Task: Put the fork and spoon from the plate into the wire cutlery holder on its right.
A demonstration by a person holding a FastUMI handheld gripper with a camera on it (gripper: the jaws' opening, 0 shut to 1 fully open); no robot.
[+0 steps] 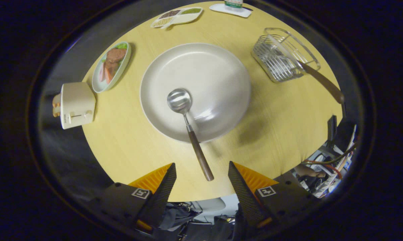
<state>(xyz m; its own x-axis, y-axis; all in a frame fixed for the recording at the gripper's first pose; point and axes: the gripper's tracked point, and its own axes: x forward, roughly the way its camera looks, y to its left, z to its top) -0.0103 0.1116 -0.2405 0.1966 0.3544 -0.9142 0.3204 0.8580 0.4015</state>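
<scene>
**A:** While the tongs [202, 174] hang over the near edge of the bench [281, 127], how do their fingers stand?

**B:** Spread wide apart, gripping nothing. The brown handle end of the spoon [189, 127] lies between the two fingertips, touching neither.

**A:** And where does the spoon lie?

**B:** Its bowl rests inside the plate [214, 77], left of the plate's middle. The handle runs back over the near rim and out onto the bench toward the tongs.

**A:** Where is the holder?

**B:** The holder [283, 55] stands to the right of the plate, far from the tongs and apart from the plate's rim. The fork [321, 82] is already in it, leaning out over its right side with the brown handle pointing near and right; the metal end is down among the wires, so I cannot make out the tines.

**A:** What else is on the bench?

**B:** On the left, a toaster [77, 104] with toast showing at its left side, and just beyond it a dish [111, 66] of food. At the far edge sit a tray [176, 16] with divided sections and a white mat [230, 10] carrying something I cannot identify.
</scene>
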